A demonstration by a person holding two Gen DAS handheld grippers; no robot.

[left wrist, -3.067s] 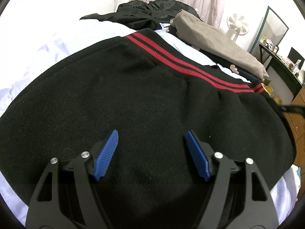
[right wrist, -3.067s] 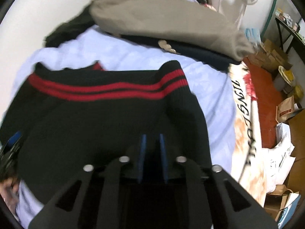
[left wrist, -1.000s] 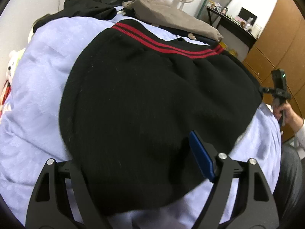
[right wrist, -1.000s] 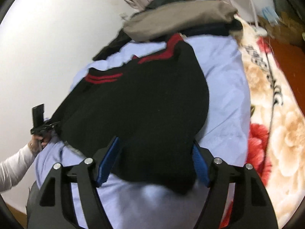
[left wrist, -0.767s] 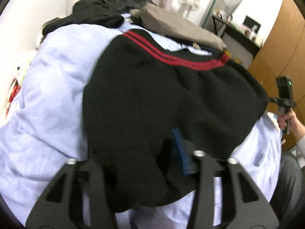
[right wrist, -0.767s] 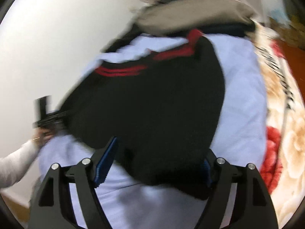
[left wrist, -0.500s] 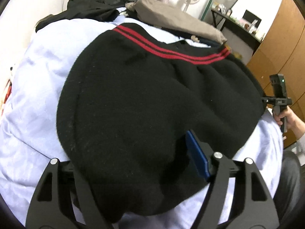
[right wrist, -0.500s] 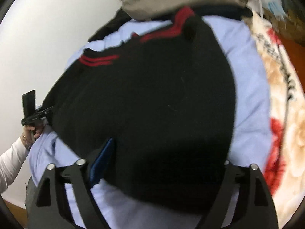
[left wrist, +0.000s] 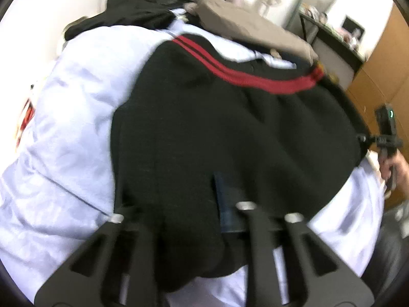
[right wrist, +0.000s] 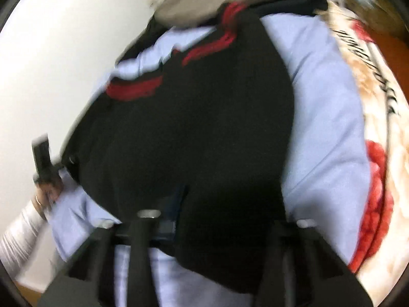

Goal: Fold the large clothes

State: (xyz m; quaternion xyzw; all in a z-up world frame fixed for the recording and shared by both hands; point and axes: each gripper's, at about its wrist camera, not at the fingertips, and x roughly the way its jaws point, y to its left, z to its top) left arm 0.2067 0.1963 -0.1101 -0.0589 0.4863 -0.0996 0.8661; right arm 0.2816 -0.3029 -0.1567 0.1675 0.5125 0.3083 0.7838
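The near hem of the black garment [left wrist: 230, 133] is pinched between the clenched jaws of the left gripper [left wrist: 194, 204] and of the right gripper [right wrist: 204, 204]. Ahead, it is spread on the pale sheet [left wrist: 76, 107]; beyond its red stripes [left wrist: 242, 75], a tan garment [left wrist: 245, 33] is seen.

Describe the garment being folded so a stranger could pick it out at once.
On the bed's pale blue sheet, nearest both cameras, lies a black sweater. Unlike the plain taupe garment and the plain black pile behind it, its far hem carries two red stripes.
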